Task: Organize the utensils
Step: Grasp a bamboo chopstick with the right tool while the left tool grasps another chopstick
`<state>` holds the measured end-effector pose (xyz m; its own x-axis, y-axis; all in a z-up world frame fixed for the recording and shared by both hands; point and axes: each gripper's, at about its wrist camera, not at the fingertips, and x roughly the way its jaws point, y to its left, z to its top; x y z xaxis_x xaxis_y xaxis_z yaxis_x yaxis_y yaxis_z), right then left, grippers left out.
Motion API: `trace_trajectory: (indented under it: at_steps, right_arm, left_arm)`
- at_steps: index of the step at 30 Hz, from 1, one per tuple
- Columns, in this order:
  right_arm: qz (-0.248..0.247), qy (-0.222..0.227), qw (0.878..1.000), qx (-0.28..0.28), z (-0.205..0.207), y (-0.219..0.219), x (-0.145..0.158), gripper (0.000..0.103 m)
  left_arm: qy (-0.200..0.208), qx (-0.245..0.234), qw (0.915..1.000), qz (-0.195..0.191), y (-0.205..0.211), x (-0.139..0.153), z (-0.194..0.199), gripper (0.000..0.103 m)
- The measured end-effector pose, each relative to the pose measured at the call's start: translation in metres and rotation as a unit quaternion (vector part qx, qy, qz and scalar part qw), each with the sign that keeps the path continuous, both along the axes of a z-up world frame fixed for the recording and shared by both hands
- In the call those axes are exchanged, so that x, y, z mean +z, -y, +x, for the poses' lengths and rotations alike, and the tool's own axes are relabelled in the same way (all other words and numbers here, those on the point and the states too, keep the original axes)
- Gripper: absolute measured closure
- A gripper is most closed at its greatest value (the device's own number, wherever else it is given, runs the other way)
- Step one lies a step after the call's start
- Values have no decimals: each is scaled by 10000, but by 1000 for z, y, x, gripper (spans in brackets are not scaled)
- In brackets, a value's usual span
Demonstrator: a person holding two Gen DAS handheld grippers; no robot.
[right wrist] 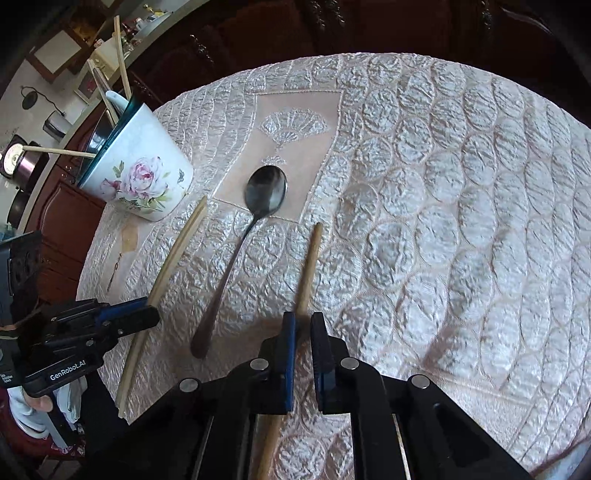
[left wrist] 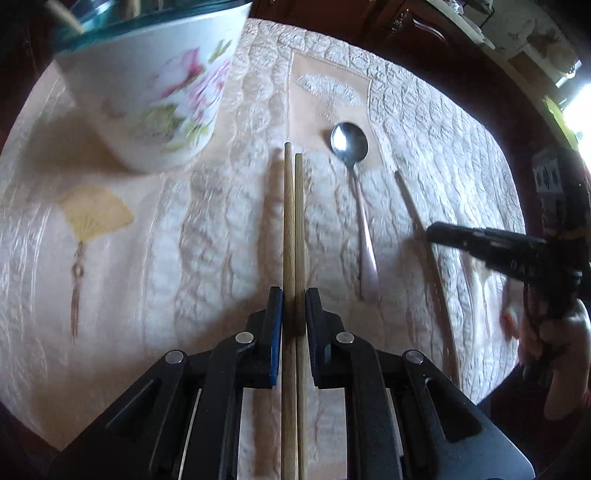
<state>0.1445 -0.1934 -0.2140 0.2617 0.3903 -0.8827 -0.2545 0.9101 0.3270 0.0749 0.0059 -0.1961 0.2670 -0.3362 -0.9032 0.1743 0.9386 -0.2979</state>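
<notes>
My left gripper is shut on a pair of pale wooden chopsticks, held just above the cloth; they show too in the right wrist view, with that gripper around them. A metal spoon lies to their right, also in the right wrist view. A single darker chopstick lies on the cloth and runs between the fingers of my right gripper, whose jaws stand close beside it; it appears in the left wrist view. A floral cup holds several utensils.
The table carries a quilted cream cloth with fan embroidery. The floral cup stands at the far left. Dark wooden cabinets lie beyond the table's far edge.
</notes>
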Motion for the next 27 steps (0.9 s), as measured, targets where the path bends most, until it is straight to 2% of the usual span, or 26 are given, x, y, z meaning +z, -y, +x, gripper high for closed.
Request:
trace_trajectory:
  at_steps: [3,6,14,20,23,27]
  right_arm:
    - [-190,-48,9994,-285,-4,11,-1,95]
    - [-100,19,9993,-369,-2,18,5,94]
    - [29,-51,9988,-490,-4,23,10,94]
    - [-21,-74,9989,-472,-1,13,5,93]
    - [-5,-24,9990,-440,2,6,6,93]
    - [-54,-11,9994,-341,14,-6,6,93]
  left_arm:
    - [189,100,9996,173,-10,7,-2,90]
    - [351,172,9986,349,-13,10,10,87]
    - [620,-46,9945,848,18,-4,34,87]
    - [511,-266,9941,919,33,-11,44,87]
    - [448,-108,9958,791,27,-10,54,87]
    - [415,-79,9959,804,25,-11,65,87]
